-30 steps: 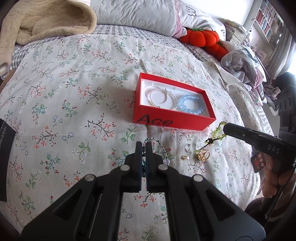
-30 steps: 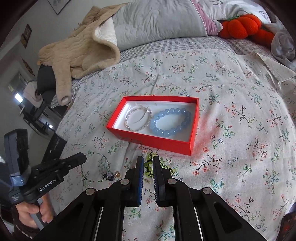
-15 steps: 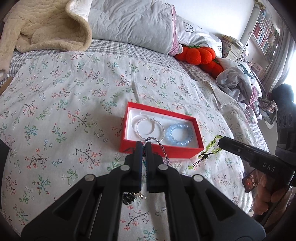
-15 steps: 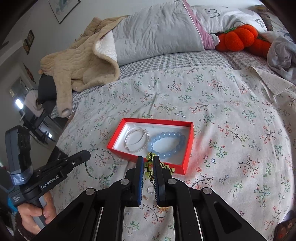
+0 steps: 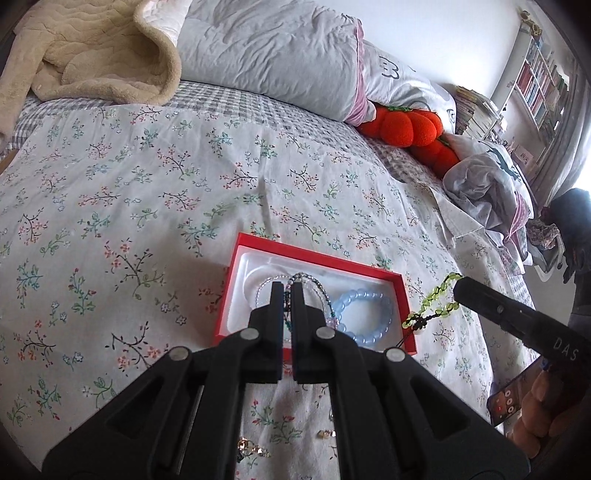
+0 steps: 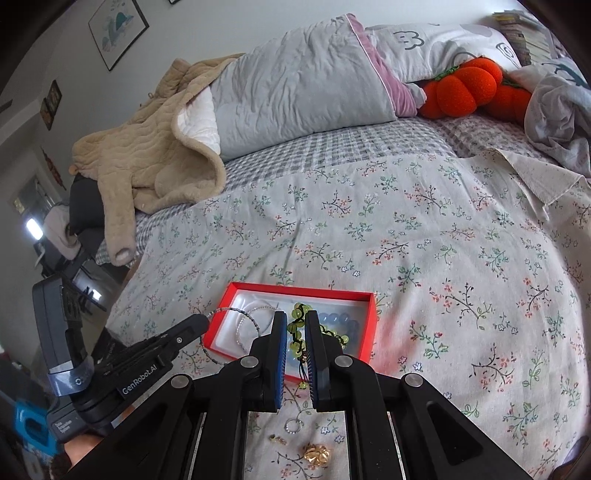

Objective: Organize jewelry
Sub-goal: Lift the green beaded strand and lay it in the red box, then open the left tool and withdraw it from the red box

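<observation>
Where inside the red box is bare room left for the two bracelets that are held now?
The red box is crowded: a pearl bracelet lies in its left half, a blue bracelet in its right. Only the white strip along the far wall shows bare. The flowered sheet beyond the box is open.

White capitals "DAS" stand on the black body of the right gripper (image 5: 458,293), seen in the left wrist view. White lettering "GenRobot.AI" runs along the side of the left gripper (image 6: 205,323), seen in the right wrist view; small white print lower on its handle is too fine to read. A phone screen (image 5: 508,397) beside the right hand shows round icons, none legible. Book spines on the bookshelf (image 5: 539,79) and the stack of books (image 6: 524,27) carry no readable titles. No lettering can be read on the red box (image 6: 364,332)
</observation>
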### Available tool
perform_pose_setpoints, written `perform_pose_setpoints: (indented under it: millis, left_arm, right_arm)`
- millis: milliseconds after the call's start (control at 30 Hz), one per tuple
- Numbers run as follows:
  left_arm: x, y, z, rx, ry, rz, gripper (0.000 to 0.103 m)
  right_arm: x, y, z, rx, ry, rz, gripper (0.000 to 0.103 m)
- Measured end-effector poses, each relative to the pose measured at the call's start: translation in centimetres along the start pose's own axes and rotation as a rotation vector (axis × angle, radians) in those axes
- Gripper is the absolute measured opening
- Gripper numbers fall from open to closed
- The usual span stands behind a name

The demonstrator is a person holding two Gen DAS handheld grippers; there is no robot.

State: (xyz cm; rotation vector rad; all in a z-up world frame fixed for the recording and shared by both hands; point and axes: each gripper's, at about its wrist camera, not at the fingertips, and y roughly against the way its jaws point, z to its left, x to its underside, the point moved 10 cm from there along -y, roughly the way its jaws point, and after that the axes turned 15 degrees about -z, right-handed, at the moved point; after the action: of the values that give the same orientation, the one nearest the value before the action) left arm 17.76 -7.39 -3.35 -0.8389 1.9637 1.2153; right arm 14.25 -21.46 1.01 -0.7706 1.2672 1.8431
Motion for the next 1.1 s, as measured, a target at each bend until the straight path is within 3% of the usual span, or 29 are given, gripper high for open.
perform_pose_setpoints:
  millis: [467,733,833,933,1033,1100]
  left_arm:
    - [1.0,-2.9,1.1,-0.092,-0.109,0.021,0.004]
    - [0.9,-2.7,0.7,-0.091,-0.140,0.019,0.004]
    - [1.0,-2.4,0.6,-0.100,-0.153,0.025,0.024]
    - [0.6,-1.5,0.4,-0.125,-0.178,0.016,0.031]
    - [0.5,-0.6,0.1,-0.128,-0.184,0.017,0.046]
    - [0.4,-0.1,0.0,-0.133,-0.186,0.014,0.050]
  right_arm:
    - [0.7,-3.5,-0.7,0.024,0.032,0.039,0.010]
    - [1.6,-4.2,-1.0,0.034,0.029,0.072,0.010]
    - [2.1,-4.2,-1.0,0.025,0.024,0.110,0.014]
    - [2.5,-3.8,-1.0,0.027,0.033,0.140,0.014]
    - [2.4,-2.9,-0.9,0.030,0.039,0.140,0.014]
    - [2.4,-2.3,-0.9,0.031,0.043,0.142,0.014]
